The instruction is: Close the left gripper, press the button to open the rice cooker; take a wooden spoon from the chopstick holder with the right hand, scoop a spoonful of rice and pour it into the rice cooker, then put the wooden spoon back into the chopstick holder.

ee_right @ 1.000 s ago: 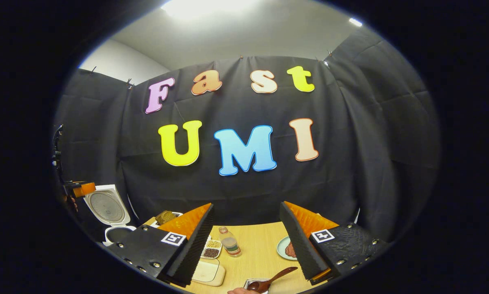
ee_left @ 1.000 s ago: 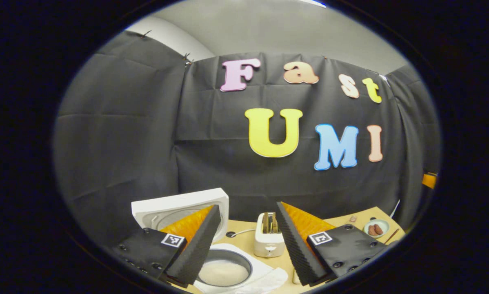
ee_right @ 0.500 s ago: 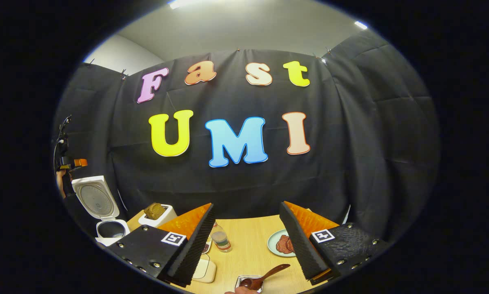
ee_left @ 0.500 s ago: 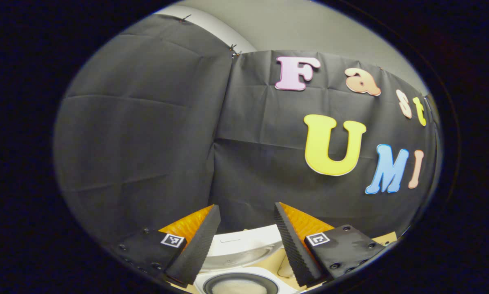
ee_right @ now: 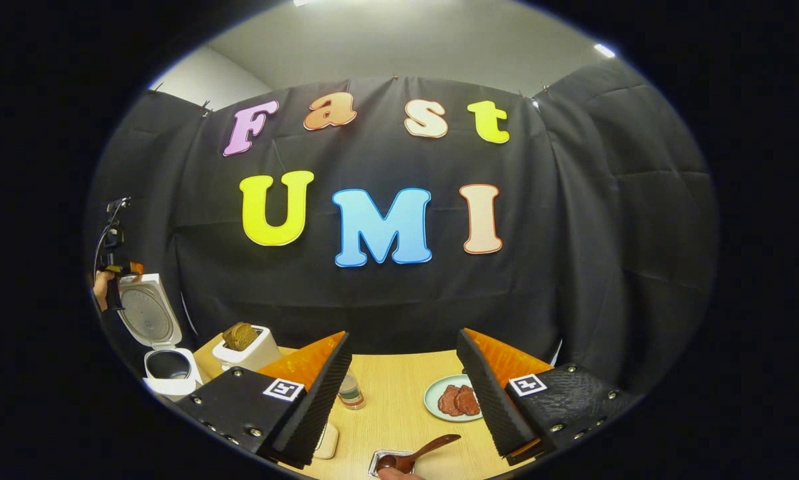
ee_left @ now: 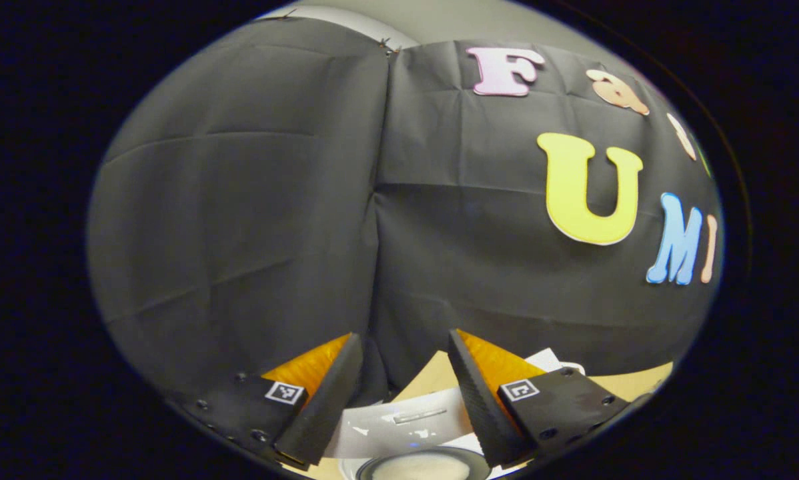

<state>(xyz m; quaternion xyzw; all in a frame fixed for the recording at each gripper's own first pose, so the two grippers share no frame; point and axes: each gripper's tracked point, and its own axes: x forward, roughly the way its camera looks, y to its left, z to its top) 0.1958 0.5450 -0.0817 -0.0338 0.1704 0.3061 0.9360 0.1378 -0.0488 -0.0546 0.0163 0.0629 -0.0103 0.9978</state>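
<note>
In the left gripper view my left gripper (ee_left: 404, 340) stands open just above the white rice cooker lid (ee_left: 406, 423), with nothing between its fingers. Below the lid, the cooker's inner pot (ee_left: 423, 468) holds white rice. In the right gripper view the rice cooker (ee_right: 166, 370) stands at the far left with its lid (ee_right: 149, 313) raised, and a hand holds the left gripper (ee_right: 121, 269) at the lid's top edge. My right gripper (ee_right: 403, 337) hangs open above the table. The wooden spoon (ee_right: 421, 453) lies below it, its bowl in a small metal container (ee_right: 381, 463).
A white toaster (ee_right: 243, 347) with bread stands next to the cooker. A small bottle (ee_right: 351, 390), a plate (ee_right: 433, 403) of brown meat slices and a pale flat object (ee_right: 326, 440) rest on the wooden table (ee_right: 399, 413). A fingertip (ee_right: 393, 475) shows at the bottom edge.
The left gripper has swung left and down over the cooker lid; the toaster has left its view. The right gripper has tilted slightly, showing more table. Both stay open.
</note>
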